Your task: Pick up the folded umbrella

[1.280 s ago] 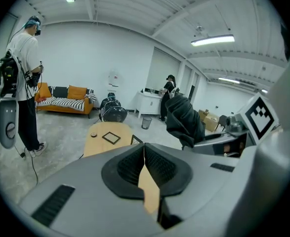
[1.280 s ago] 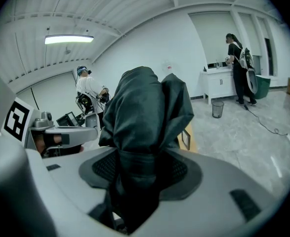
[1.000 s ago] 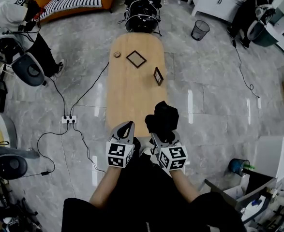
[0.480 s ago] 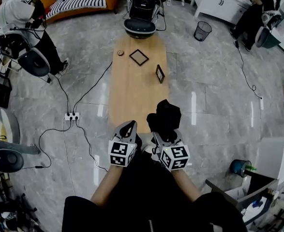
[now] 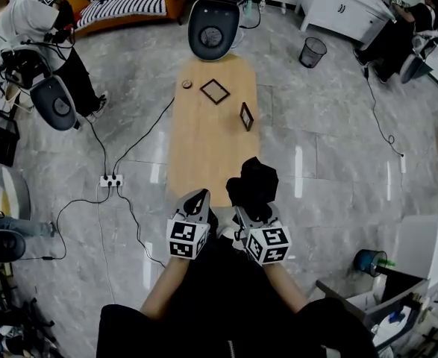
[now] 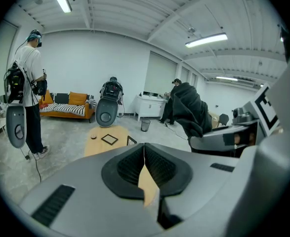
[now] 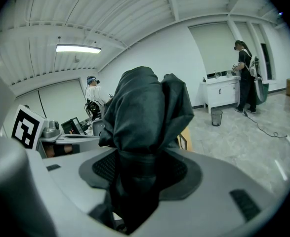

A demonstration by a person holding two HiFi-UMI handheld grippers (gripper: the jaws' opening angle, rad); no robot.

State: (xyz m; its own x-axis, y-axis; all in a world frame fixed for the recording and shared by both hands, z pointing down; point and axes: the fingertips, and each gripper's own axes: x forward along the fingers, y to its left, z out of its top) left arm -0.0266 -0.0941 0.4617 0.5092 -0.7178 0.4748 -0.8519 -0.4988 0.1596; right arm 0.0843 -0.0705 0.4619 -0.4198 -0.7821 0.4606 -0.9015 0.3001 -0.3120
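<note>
Right claw (image 7: 140, 174) clamps black folded fabric umbrella (image 7: 145, 107), jutting beyond jaws; left claw (image 6: 144, 154) closed, empty. Lift seems done; keep grip.

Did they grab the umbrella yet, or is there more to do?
Nearly done! The right gripper has its jaws closed on the black folded umbrella, which looks lifted clear of the wooden table. The left gripper is shut and empty. Nothing seems left except keeping hold of it.
</note>
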